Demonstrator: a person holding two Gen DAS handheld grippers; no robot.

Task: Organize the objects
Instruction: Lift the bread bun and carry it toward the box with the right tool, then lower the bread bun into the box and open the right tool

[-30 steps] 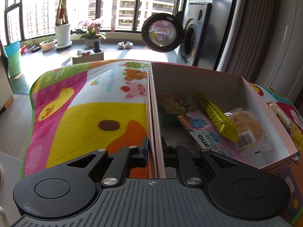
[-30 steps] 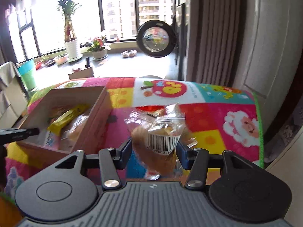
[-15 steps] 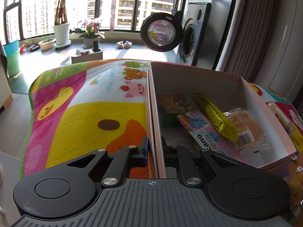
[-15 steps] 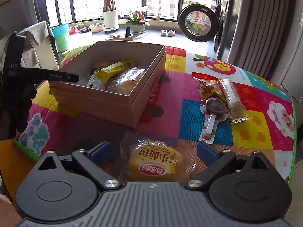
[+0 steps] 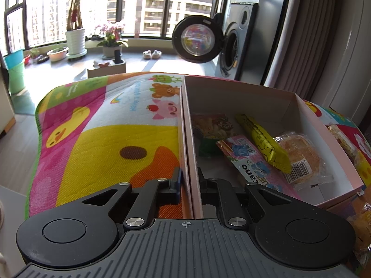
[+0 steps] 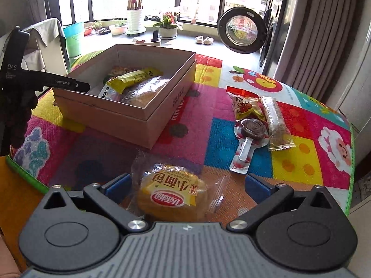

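An open cardboard box (image 6: 129,118) sits on the colourful mat and holds a yellow bar (image 5: 262,141), a wrapped bun (image 5: 301,157), a pink packet (image 5: 248,159) and another snack bag (image 5: 211,125). My left gripper (image 5: 189,180) is shut on the box's near left wall (image 5: 186,125); in the right wrist view the left gripper (image 6: 81,85) shows at that box edge. My right gripper (image 6: 187,183) stands wide open, and a bread packet (image 6: 171,192) with a yellow and red label lies between its fingers on the mat, touching neither pad.
Right of the box on the mat lie a red and yellow snack bag (image 6: 245,104), a lollipop (image 6: 250,134) and a wrapped cereal bar (image 6: 276,122). The mat's green edge (image 6: 351,173) ends the table on the right. A washing machine (image 6: 243,34) with an open door and plant pots stand beyond.
One second ago my right gripper was shut on a wrapped bun held up. It has since swung toward the box and opened; the packet now lies between its fingers. The left gripper has not moved.
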